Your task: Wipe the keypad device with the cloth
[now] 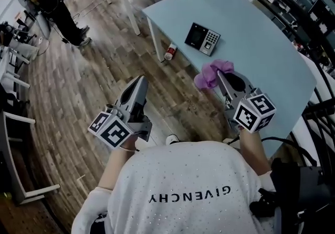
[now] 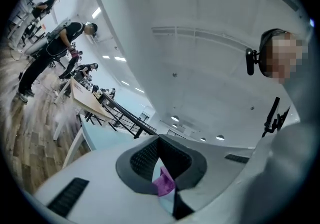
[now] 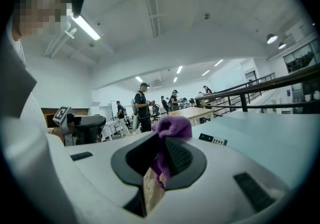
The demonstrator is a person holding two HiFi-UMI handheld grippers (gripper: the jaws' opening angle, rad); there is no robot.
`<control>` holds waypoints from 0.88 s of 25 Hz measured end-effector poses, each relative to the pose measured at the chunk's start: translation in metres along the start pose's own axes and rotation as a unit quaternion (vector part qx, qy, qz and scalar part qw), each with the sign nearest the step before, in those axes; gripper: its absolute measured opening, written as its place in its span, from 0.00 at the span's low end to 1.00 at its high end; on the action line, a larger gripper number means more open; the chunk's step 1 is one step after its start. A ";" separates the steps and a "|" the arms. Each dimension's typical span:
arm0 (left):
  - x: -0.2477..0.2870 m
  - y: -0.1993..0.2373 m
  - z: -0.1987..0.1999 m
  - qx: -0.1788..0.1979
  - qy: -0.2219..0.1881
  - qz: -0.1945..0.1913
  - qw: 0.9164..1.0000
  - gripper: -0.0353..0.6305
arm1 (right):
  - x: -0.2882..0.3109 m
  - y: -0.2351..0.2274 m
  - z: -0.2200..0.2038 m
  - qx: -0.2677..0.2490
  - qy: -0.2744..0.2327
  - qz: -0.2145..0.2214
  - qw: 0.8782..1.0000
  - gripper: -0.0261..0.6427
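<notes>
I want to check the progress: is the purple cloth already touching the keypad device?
No, the purple cloth hangs in the right hand-held gripper, clearly apart from the keypad device.

On table [image 1: 261,44], keypad device [image 1: 202,37] behind cloth [image 1: 213,73] nr front edge; bottle [image 1: 170,51] on floor [image 1: 94,81] left of table.

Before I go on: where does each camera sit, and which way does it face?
Head view: on the person's head, looking steeply down at floor, table and keypad device; shirt, forearms, left gripper and right gripper show.
Left gripper view: on the left gripper, tilted up toward the ceiling; own jaws, shirt at right.
Right gripper view: on the right gripper, level across the table; own jaws pinching the cloth, shirt at left.
Shared: head and right gripper views show cloth and keypad device.
</notes>
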State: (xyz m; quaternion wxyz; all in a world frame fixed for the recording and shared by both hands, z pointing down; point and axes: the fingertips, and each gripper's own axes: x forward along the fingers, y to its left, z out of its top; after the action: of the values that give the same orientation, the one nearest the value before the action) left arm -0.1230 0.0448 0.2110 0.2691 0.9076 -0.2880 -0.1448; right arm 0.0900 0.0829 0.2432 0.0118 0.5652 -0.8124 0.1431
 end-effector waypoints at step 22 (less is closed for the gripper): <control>0.115 0.158 -0.003 0.074 0.136 -0.070 0.986 0.06 | 0.136 -0.070 -0.053 0.065 0.052 -0.109 0.991 0.10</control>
State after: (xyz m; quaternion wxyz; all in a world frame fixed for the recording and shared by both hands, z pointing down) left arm -0.1009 -0.1322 0.2909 0.2273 0.9540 -0.1945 -0.0172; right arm 0.0977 -0.0506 0.3343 0.0329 0.6417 -0.7332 0.2225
